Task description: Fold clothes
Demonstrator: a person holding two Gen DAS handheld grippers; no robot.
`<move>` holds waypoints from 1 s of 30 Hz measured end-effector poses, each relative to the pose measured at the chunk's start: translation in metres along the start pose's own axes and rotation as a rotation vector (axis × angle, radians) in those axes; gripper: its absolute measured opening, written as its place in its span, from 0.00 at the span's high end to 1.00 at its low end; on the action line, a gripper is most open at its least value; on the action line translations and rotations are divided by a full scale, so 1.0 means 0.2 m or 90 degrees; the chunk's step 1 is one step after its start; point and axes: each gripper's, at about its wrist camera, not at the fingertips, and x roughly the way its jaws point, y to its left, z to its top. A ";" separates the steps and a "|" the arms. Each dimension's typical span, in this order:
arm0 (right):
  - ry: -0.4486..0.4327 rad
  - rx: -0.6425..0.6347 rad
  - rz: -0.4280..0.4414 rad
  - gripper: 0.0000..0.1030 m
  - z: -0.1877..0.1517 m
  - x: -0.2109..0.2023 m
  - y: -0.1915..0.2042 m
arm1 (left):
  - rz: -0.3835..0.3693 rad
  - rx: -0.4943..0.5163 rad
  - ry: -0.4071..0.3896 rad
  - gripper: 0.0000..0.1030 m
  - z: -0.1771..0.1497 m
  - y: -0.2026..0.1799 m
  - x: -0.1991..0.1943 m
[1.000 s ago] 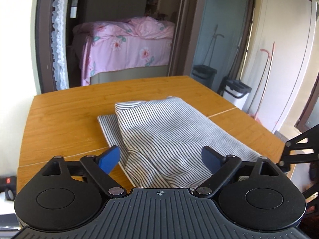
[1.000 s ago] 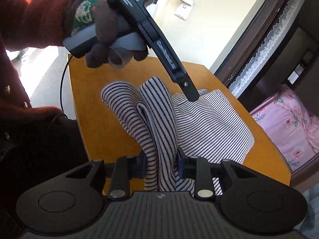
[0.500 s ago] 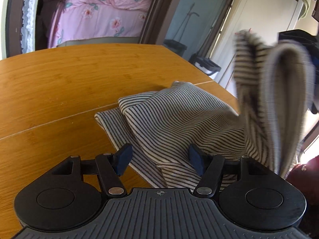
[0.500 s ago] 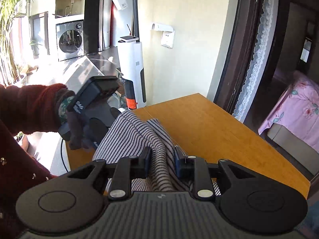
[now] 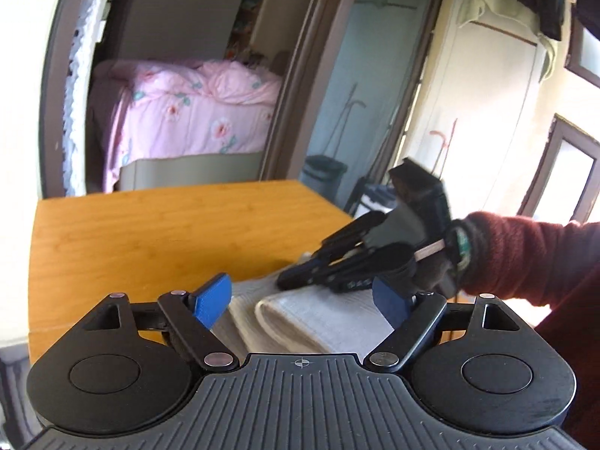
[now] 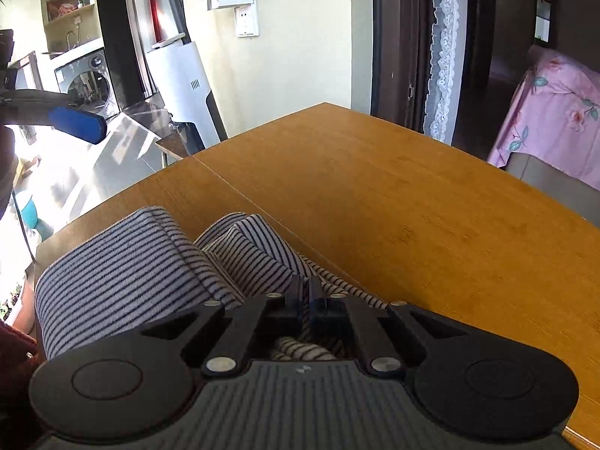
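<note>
A striped garment [image 6: 131, 262] lies folded in a bundle at the near corner of the wooden table [image 6: 412, 206]. My right gripper [image 6: 305, 296] is shut on the striped garment's fabric, low on the table. In the left wrist view the striped garment [image 5: 311, 318] looks pale and blurred, and the right gripper [image 5: 300, 279] rests on it, held by a hand in a red sleeve. My left gripper [image 5: 300, 300] is open and empty, raised above the garment's near edge. Its blue pad [image 6: 77, 123] shows at the left of the right wrist view.
The table [image 5: 150, 232] stretches bare toward a doorway with a pink-covered bed [image 5: 187, 112]. A white appliance [image 6: 183, 75] and a washing machine [image 6: 86, 78] stand beyond the table's left edge. Bins [image 5: 322, 172] stand behind the far right corner.
My right gripper brought the lifted fold down onto the table, over the rest of the garment. My left gripper rose and drew back, staying open.
</note>
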 end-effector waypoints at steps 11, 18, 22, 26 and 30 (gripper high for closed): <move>-0.141 0.042 -0.085 0.55 -0.02 -0.52 0.01 | 0.012 -0.014 0.124 0.14 -0.17 -0.12 0.41; -0.122 0.189 -0.014 0.25 -0.35 -0.61 0.00 | 0.016 -0.029 0.103 0.13 -0.19 -0.10 0.39; -0.131 0.236 0.004 0.40 -0.44 -0.48 0.03 | 0.019 -0.048 0.078 0.15 -0.20 -0.09 0.30; -0.154 0.233 0.001 0.64 -0.45 -0.47 0.05 | -0.005 -0.066 0.044 0.06 -0.25 -0.08 0.13; -0.165 0.223 -0.002 0.75 -0.44 -0.47 0.08 | -0.005 -0.074 0.064 0.06 -0.35 -0.11 0.15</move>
